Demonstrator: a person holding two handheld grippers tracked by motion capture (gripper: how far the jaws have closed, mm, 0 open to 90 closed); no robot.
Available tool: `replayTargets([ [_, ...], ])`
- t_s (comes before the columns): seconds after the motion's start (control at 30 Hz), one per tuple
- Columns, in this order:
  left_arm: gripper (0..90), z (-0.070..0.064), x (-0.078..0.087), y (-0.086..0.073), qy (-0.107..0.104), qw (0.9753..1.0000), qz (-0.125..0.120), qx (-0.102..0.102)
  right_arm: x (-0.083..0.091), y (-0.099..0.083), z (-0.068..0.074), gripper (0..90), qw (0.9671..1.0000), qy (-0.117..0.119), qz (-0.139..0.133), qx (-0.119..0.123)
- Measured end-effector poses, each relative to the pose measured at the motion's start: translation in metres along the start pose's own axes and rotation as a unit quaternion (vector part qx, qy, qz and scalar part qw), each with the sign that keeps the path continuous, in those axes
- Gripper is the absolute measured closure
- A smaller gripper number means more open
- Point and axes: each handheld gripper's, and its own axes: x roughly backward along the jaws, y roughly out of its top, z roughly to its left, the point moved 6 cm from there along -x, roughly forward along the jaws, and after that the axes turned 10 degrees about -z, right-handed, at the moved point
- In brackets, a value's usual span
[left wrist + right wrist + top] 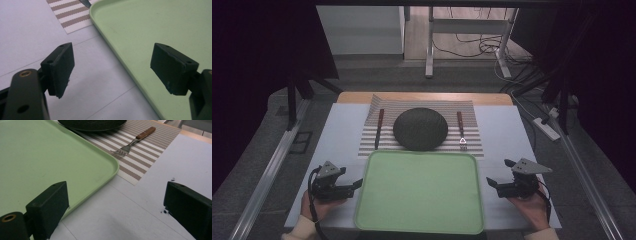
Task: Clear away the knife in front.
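Setting: a pale grey table [507,135] in a dim room, desk legs and loose cables on the floor beyond it.

Item 1, green tray [419,192]. It lies flat and bare at the near edge of the table, our landmark for every entry below. We judge it set there to be loaded or lifted, since a gripper waits at each short side.

Item 2, left gripper [354,185]. Just left of the tray, jaws wide apart and holding nothing; in the left gripper view one jaw hangs over the tray's rim [117,62], the other over bare table.

Item 3, right gripper [492,184]. Just right of the tray, jaws likewise spread and empty, straddling the rim [110,166].

Item 4, striped placemat [472,145]. Behind the tray, its near edge at or under the tray's far rim.

Item 5, dark round plate [420,128]. Behind the tray, centred on the placemat.

Item 6, knife [379,128], left of the plate; fork [132,142], right of it, wooden handle pointing away. We read this as a place setting.

No brand, label or writing legible on anything.
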Motion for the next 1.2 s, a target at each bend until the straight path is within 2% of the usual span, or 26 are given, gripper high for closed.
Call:
replayTargets([
  [0.23,20.5,0.000,-0.002,0.002,-0.001,1.0000,0.000,0.003,-0.001,-0.001,-0.001,5.9,0.9999,0.006,-0.002,-0.009],
  [0.43,20.5,0.000,0.001,0.005,0.007,1.0000,-0.001,-0.005,-0.001,-0.001,0.001,6.1,0.9997,0.018,-0.005,-0.017],
  [0.57,20.7,-0.002,0.004,0.009,0.009,0.9999,-0.011,0.008,0.001,0.000,0.005,6.3,0.9996,0.019,-0.008,-0.017],
  [0.6,20.7,-0.003,0.004,0.012,0.010,0.9998,-0.014,0.010,0.001,0.000,0.005,6.3,0.9996,0.020,-0.010,-0.015],
  [0.7,20.7,-0.008,0.001,0.025,0.003,0.9997,-0.023,-0.002,0.001,0.002,0.005,6.4,0.9996,0.021,-0.012,-0.015],
  [0.93,20.8,-0.006,-0.018,0.045,0.000,0.9995,-0.019,-0.025,-0.003,-0.001,0.005,6.4,0.9996,0.024,-0.004,-0.014],
  [1.1,21.1,-0.004,-0.024,0.055,-0.003,0.9995,-0.025,-0.020,-0.003,-0.001,0.006,6.4,0.9994,0.029,-0.003,-0.017],
  [1.2,21.0,-0.003,-0.028,0.059,-0.003,0.9995,-0.021,-0.026,-0.001,-0.002,0.008,6.4,0.9995,0.027,-0.002,-0.014],
])
